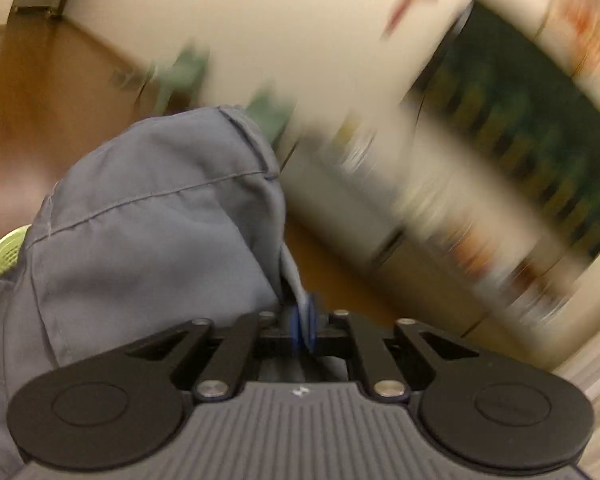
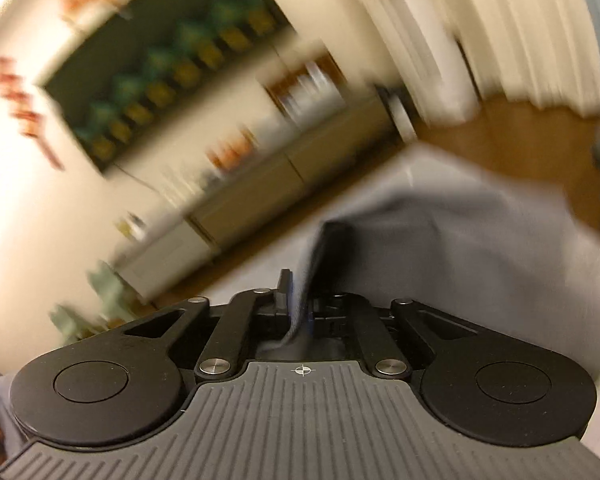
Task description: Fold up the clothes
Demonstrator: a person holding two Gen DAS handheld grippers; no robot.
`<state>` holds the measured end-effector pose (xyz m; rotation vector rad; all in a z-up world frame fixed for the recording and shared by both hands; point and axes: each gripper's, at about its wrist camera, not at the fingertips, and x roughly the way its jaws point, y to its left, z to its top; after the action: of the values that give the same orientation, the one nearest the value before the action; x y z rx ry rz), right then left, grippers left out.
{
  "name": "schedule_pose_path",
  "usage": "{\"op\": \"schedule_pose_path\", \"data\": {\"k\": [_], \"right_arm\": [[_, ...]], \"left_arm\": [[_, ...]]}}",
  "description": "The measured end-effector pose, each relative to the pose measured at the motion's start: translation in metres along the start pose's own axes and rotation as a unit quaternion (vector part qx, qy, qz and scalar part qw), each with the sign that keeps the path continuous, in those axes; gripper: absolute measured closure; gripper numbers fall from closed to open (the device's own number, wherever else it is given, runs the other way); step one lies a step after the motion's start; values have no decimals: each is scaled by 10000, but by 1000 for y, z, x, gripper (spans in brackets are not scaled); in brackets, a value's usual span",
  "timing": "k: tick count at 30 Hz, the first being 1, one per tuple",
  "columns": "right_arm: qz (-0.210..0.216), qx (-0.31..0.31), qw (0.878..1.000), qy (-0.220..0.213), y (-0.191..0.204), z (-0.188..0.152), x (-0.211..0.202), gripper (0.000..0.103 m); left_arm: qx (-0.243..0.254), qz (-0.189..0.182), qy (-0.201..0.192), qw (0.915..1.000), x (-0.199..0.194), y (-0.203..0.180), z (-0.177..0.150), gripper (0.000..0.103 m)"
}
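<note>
Grey-blue garment gripped in both tongs, raised off any surface.

The left tongs (image 1: 304, 320) are nearly closed, with a thin edge of the grey-blue garment (image 1: 152, 216) pinched between the blue pads; the cloth billows up and to the left of them, a stitched seam showing. The right tongs (image 2: 298, 312) are narrowly parted, with a bunched fold of the same cloth (image 2: 460, 248) caught between the jaws and spreading away to the right. Beyond both, the room is blurred. No finished fold can be seen; folding is judged to be at an early stage, with every fold apparently left to do.
</note>
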<state>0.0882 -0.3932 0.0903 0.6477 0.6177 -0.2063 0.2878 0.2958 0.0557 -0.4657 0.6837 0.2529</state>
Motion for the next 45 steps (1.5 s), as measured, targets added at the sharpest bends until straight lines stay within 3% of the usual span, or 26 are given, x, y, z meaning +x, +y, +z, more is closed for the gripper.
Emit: {"op": "schedule_pose_path", "data": {"k": [1, 2, 3, 4, 6, 7, 10, 12, 15, 17, 18, 19, 22, 24, 25, 28, 31, 33, 35, 39, 42, 45], "right_arm": [[-146, 67, 9992, 371, -1, 8, 40, 33], [-365, 104, 9975, 600, -9, 9, 70, 27], [-599, 134, 9949, 796, -18, 9, 98, 34], [-605, 172, 9949, 787, -26, 5, 104, 37], [-516, 253, 9960, 679, -41, -6, 104, 32], [-361, 257, 9971, 617, -47, -12, 99, 30], [-519, -24, 9975, 480, -45, -13, 80, 28], [-509, -94, 9983, 248, -44, -14, 66, 19], [-530, -420, 9945, 799, -48, -38, 71, 21], [-713, -647, 9886, 1162, -53, -54, 78, 26], [-968, -890, 9851, 1108, -55, -60, 80, 33], [-1231, -1162, 9804, 1006, -56, -65, 80, 31], [-2752, -1914, 9402, 603, -56, -72, 76, 34], [-3131, -2027, 9274, 295, -46, -73, 61, 39], [-3012, -1991, 9325, 79, -35, -74, 48, 39], [-2057, -2134, 9546, -294, 27, -96, 14, 33], [-916, -3079, 9468, -213, 125, -142, 8, 30], [-122, -3715, 9283, -135, 197, -176, 5, 27], [652, -4357, 8977, -97, 276, -214, 6, 24], [1926, -5501, 8126, 49, 428, -287, 23, 20], [2006, -6218, 7570, 117, 523, -336, 64, 20], [1687, -6767, 7157, 372, 588, -377, 125, 23]], "left_arm": [[358, 433, 392, 9976, 40, -9, -1, 90], [324, 848, 618, 9940, 60, -9, -7, 92], [71, 698, 731, 9949, 65, -3, -14, 91], [-81, 101, 718, 9973, 62, 5, -23, 87], [114, -579, 715, 9957, 51, 17, -44, 87], [363, -562, 701, 9953, 46, 23, -54, 88], [989, -465, 644, 9919, 38, 44, -86, 82], [1170, -166, 712, 9904, 42, 62, -100, 82], [1214, 314, 796, 9889, 50, 91, -112, 76], [796, 689, 776, 9914, 47, 119, -106, 78], [550, 840, 761, 9920, 44, 134, -103, 78], [192, 866, 734, 9934, 39, 152, -98, 78], [-798, 385, 664, 9938, 24, 200, -85, 79], [-1168, -34, 691, 9907, 22, 220, -80, 79], [-1305, -214, 680, 9889, 21, 228, -78, 79], [-1314, -494, 485, 9889, 22, 240, -81, 77], [-1391, -833, 412, 9859, 21, 248, -84, 67], [-1355, -945, 382, 9855, 18, 249, -85, 63], [-1351, -889, 319, 9863, 16, 254, -84, 53], [-1646, -905, 388, 9814, 17, 272, -85, 48], [-2002, -1005, 592, 9728, 26, 288, -88, 48], [-2224, -1171, 598, 9661, 32, 299, -86, 48]]}}
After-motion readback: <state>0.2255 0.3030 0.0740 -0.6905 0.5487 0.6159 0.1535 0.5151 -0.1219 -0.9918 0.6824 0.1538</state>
